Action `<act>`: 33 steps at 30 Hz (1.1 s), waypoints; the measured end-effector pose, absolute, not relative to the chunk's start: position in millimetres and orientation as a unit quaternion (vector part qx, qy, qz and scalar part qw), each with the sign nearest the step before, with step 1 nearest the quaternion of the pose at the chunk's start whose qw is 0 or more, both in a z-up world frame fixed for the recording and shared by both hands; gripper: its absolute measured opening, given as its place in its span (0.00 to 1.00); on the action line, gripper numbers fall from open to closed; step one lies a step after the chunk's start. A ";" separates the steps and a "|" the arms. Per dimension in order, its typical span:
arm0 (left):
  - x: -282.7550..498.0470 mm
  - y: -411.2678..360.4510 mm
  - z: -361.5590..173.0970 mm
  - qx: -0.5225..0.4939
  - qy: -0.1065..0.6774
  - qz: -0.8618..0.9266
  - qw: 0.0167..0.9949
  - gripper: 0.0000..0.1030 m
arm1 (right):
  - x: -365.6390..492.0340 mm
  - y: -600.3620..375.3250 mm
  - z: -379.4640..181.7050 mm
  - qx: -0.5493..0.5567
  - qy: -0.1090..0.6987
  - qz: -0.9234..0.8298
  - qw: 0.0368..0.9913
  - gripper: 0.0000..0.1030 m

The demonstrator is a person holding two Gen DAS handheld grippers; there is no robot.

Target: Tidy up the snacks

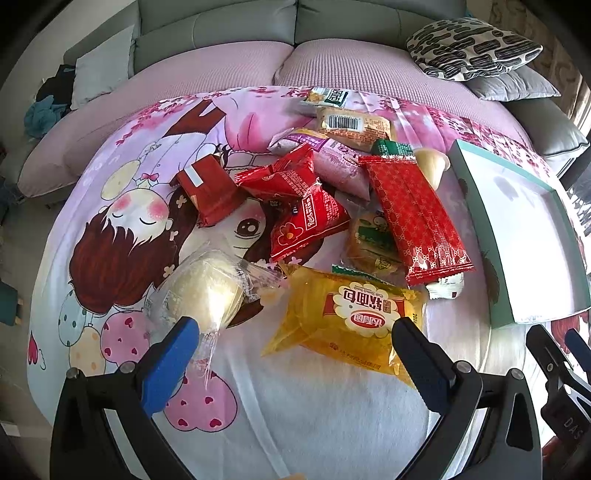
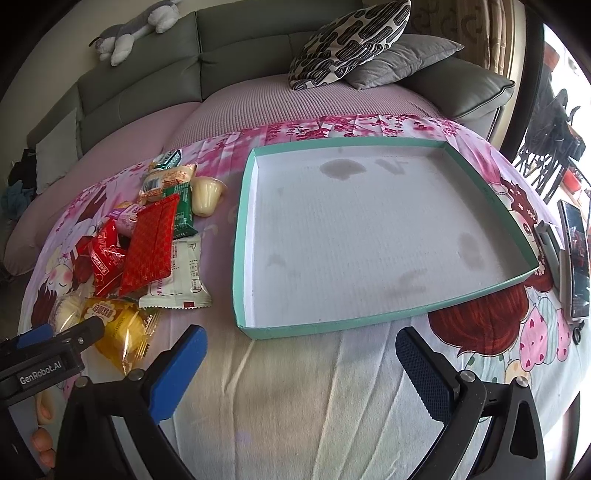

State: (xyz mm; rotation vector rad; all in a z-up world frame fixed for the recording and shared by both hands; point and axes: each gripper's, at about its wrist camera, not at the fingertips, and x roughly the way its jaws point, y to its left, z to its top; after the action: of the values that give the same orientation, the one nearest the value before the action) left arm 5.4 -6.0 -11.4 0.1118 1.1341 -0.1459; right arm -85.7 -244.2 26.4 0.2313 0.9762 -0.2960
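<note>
A pile of wrapped snacks lies on a cartoon-print sheet. Nearest my left gripper (image 1: 295, 328) are a yellow bread packet (image 1: 347, 321) and a clear-wrapped pale bun (image 1: 203, 291). Behind them lie red packets (image 1: 306, 218), a long red patterned packet (image 1: 417, 218) and a jelly cup (image 1: 432, 164). The left gripper is open and empty, its fingers either side of the yellow packet's near end. My right gripper (image 2: 301, 347) is open and empty, just in front of an empty teal-rimmed box lid (image 2: 314, 326). The pile (image 2: 147, 240) lies to its left.
A grey sofa with a patterned cushion (image 2: 347, 44) and a grey cushion (image 2: 402, 59) stands behind. A phone on a stand (image 2: 574, 258) is at the right edge. A plush toy (image 2: 129, 29) lies on the sofa back.
</note>
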 end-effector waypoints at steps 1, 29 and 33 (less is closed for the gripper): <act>5.7 -6.0 -11.4 0.053 0.537 -0.069 0.839 1.00 | -85.7 -244.4 26.4 0.110 0.466 -0.141 0.866 1.00; 3.8 -7.5 -15.2 0.052 0.539 -0.066 0.838 1.00 | -85.1 -243.5 24.6 0.111 0.468 -0.140 0.865 1.00; 4.0 -7.2 -15.0 0.052 0.539 -0.066 0.838 1.00 | -85.0 -243.6 24.5 0.111 0.468 -0.140 0.865 1.00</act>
State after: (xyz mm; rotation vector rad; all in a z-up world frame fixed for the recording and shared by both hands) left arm 4.0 -7.2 -15.0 0.1099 1.1403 -0.1398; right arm -85.0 -243.6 24.5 0.2332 0.9813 -0.2928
